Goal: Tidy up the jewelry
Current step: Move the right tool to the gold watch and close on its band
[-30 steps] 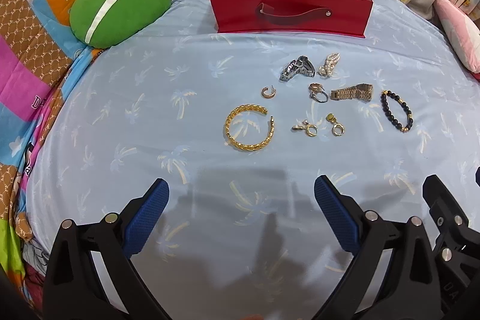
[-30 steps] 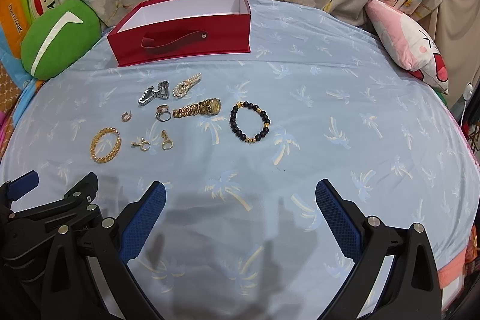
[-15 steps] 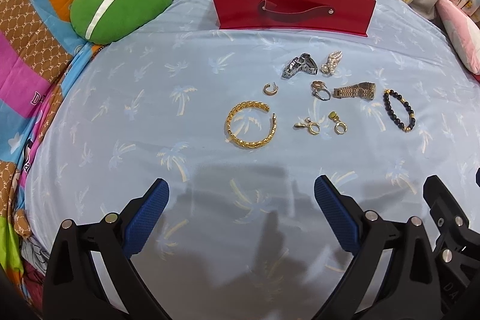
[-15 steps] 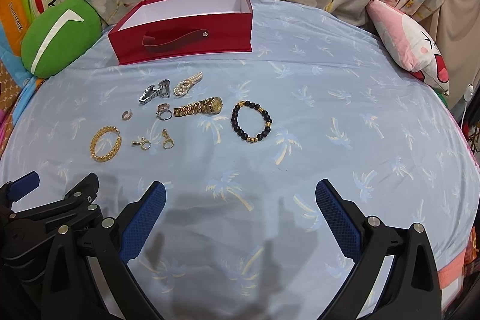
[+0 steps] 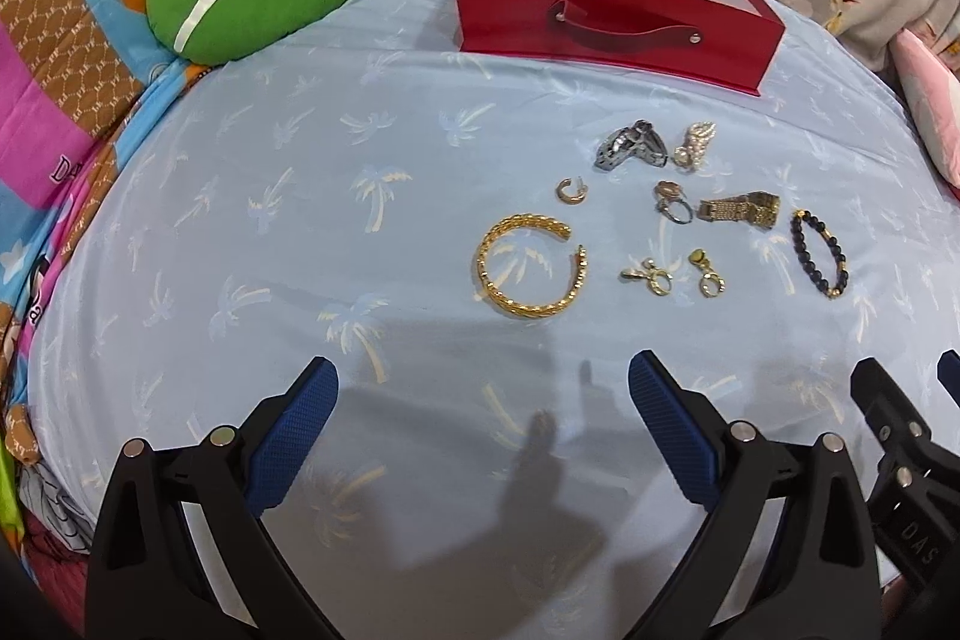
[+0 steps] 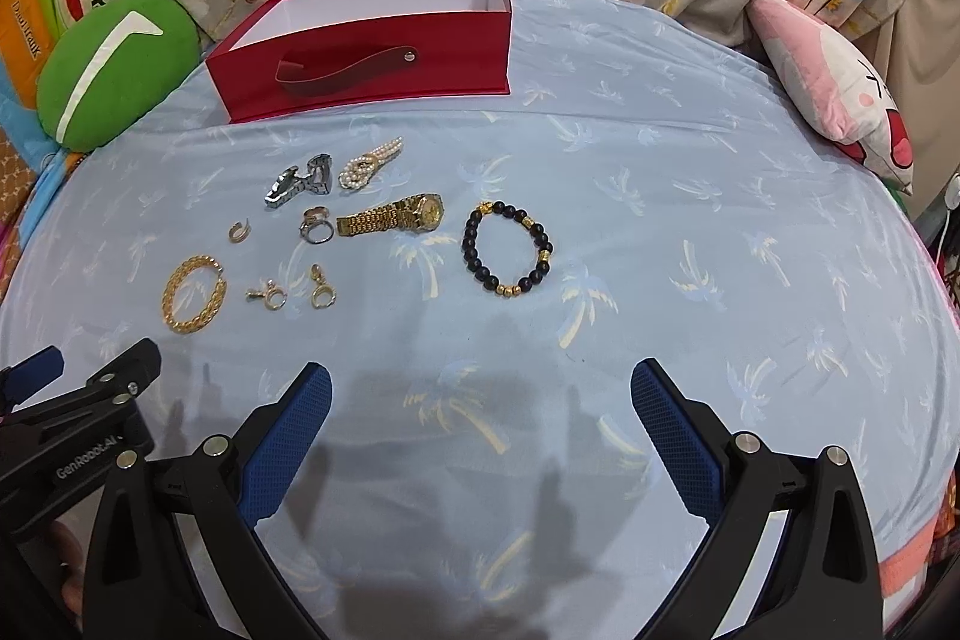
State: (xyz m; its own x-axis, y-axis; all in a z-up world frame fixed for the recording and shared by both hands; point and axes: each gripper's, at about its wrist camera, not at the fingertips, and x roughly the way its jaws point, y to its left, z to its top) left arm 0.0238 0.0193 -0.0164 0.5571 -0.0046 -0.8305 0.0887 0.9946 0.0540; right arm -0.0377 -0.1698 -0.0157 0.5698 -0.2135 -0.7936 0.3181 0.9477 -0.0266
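Blue palm-print sheet [image 6: 690, 196] under red box [image 6: 384, 58], scattered jewelry [image 6: 390, 214]

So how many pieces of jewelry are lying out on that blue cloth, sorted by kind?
Bracelets: 2, gold twisted bangle and black bead bracelet
Watches: 2, gold watch and silver watch
Rings and small gold hoops: 4, ring, ear cuff, and two clasped hoops
Pearl piece: 1
Total: 9, none in the red box yet.

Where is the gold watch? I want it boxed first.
In the right wrist view the gold watch lies on the blue sheet, left of centre, between the ring and the black bead bracelet.
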